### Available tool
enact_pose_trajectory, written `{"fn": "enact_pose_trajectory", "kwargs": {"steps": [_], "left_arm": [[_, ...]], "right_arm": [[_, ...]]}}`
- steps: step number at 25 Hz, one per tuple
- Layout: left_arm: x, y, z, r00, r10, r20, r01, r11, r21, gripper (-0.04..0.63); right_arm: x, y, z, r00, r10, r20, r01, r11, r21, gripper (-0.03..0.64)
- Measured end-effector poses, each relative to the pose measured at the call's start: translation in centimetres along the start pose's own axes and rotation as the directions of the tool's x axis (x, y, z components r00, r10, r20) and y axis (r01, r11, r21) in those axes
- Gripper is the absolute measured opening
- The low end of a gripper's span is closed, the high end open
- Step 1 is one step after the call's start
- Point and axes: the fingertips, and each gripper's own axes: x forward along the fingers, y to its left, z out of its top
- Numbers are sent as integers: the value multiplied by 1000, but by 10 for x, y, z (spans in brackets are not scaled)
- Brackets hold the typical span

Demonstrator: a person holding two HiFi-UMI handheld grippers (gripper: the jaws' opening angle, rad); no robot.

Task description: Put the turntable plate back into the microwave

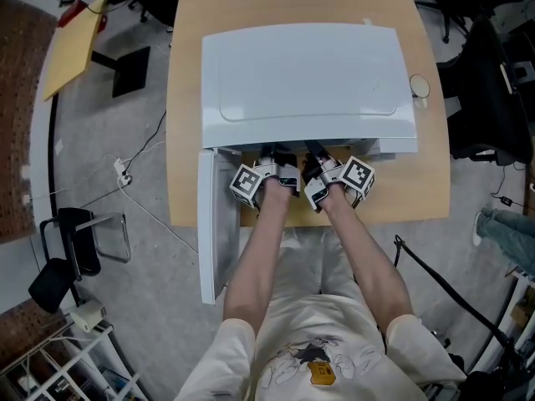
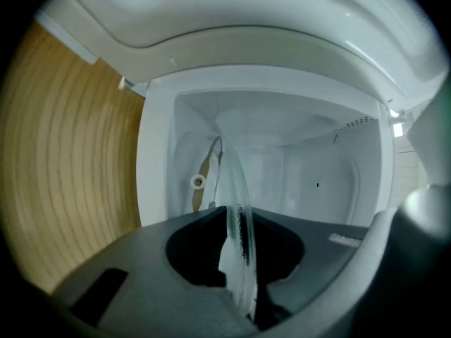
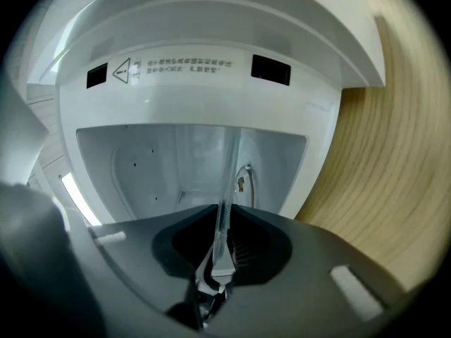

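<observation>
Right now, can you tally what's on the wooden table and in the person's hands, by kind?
microwave: 1
glass turntable plate: 1
grippers: 2 (left gripper, right gripper, each with the plate's edge between its jaws)
small round object beside the microwave: 1
Total: 5

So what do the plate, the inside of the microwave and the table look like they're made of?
Plate: clear glass by the look, since the back wall shows through it and its edge glints. Microwave inside: smooth white coated metal or plastic, slightly glossy; can't tell which. Table: pale wood grain, matt, possibly laminate.
</observation>
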Motion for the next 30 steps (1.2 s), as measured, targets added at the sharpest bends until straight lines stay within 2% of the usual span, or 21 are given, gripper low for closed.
{"fn": "enact_pose_trajectory", "kwargs": {"steps": [2,6,10,12,16,21,23,27,30], "left_arm": [[1,-4,0,1000,-26,-1,26,1000,-12,41],[-3,-15,-9,997,-50,-57,52,998,38,141],[-16,-28,-30,989,-101,-104,103,995,15,124],[-23,-24,-38,988,-102,-114,104,994,11,95],[-26,-12,-43,989,-61,-134,70,995,67,52],[-17,-3,-38,991,-11,-136,21,998,67,40],[-16,8,-34,992,31,-124,-21,996,83,35],[-14,16,-30,992,58,-112,-48,995,92,32],[-14,17,-30,992,63,-112,-52,994,100,34]], "right_arm": [[0,-2,2,1000,-5,16,5,1000,23,60],[0,-8,7,999,-24,37,21,998,57,51],[4,-8,10,999,-34,40,32,998,52,48],[7,-7,12,998,-40,37,39,998,45,48],[13,-6,17,998,-56,19,56,998,13,46],[11,-7,14,997,-73,-35,72,997,-28,54],[4,-13,10,995,-89,-55,87,996,-30,87],[-12,-16,-1,993,-87,-74,85,996,-34,32],[-13,-17,-6,992,-85,-97,81,996,-44,29]]}}
